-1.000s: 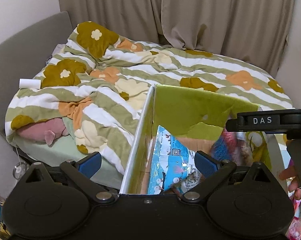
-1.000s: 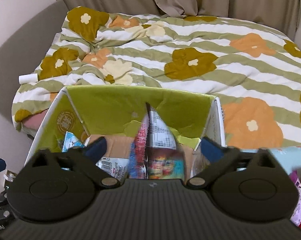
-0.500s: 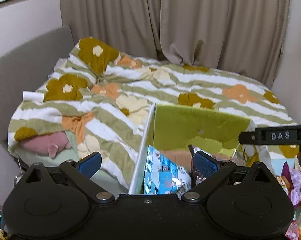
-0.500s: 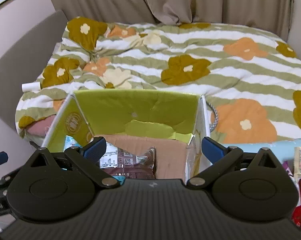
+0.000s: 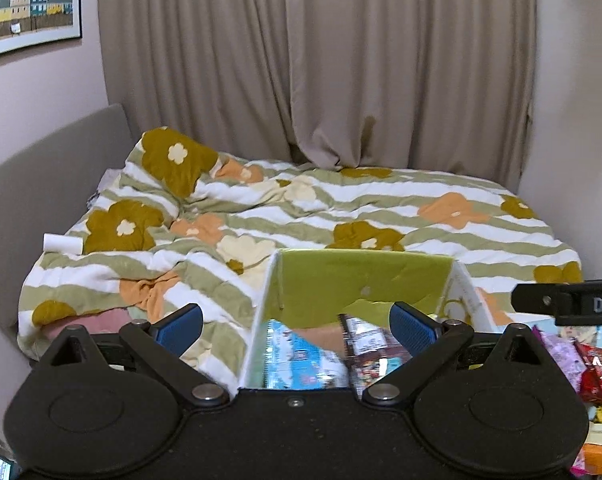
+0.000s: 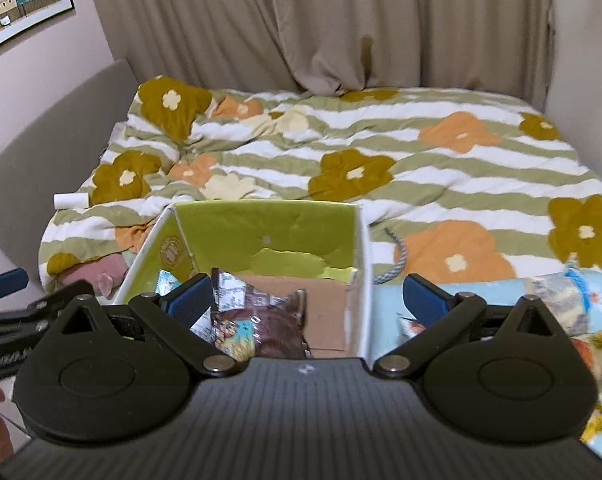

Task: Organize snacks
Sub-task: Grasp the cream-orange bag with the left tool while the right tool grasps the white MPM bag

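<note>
Now | box (image 6: 261,236) ahead of both empty grippers | brown packet (image 6: 277,320) inside, seemingly loose

Both wrist views face bed (image 5: 341,216), sharing box (image 6: 261,232).

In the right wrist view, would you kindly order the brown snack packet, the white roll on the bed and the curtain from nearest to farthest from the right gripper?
1. Brown snack packet, in the box, just ahead.
2. White roll, on the bed's left edge.
3. Curtain, behind the bed.
</note>
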### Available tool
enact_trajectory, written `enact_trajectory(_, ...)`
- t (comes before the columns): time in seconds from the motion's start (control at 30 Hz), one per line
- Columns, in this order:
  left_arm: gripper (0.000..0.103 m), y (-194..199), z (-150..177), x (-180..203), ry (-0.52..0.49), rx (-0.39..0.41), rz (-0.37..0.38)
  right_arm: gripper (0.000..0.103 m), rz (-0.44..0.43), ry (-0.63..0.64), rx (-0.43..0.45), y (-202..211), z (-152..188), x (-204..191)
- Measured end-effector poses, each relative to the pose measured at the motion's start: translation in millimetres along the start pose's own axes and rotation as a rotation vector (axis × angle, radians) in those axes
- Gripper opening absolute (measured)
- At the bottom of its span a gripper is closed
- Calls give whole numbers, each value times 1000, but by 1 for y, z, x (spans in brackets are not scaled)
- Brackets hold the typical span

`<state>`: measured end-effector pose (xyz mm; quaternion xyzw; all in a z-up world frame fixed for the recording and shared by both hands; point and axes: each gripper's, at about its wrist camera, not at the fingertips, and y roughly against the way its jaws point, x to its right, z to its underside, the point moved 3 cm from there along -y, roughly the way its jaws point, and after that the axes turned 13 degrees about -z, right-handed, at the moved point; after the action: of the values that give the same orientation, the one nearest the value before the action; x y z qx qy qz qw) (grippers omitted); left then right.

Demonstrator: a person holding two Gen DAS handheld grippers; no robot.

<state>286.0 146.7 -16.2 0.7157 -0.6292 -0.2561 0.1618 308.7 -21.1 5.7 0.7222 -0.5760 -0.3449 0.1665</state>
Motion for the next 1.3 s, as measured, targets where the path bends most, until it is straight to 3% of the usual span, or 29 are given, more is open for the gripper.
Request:
enact_trajectory(0.23, 101, 37, 12, 44, -61, 17, 107, 103, 54, -51, 40, 63, 21, 39)
enact_trajectory(0.4, 101, 63, 33, 83, -69, -50, 214, 103, 88, -74, 49, 111, 42, 86)
enact_trajectory(0.6, 101, 97, 59, 139, -56, -93, 243, 103, 108, -83, 21, 156, 73, 148)
enact_trajectory(0.73, 101, 116, 76, 183, -103, -85, 245, 103, 105, -82, -8, 179, 94, 188)
enact_trajectory(1.03, 101, 119, 109, 267, -241, -127, 317, 103, 41, -61, -121, 200, 137, 259)
enact_trajectory(1.3, 101, 101, 126, 328, -433, -148, 397, 103, -42, -88, -283, 177, 172, 298)
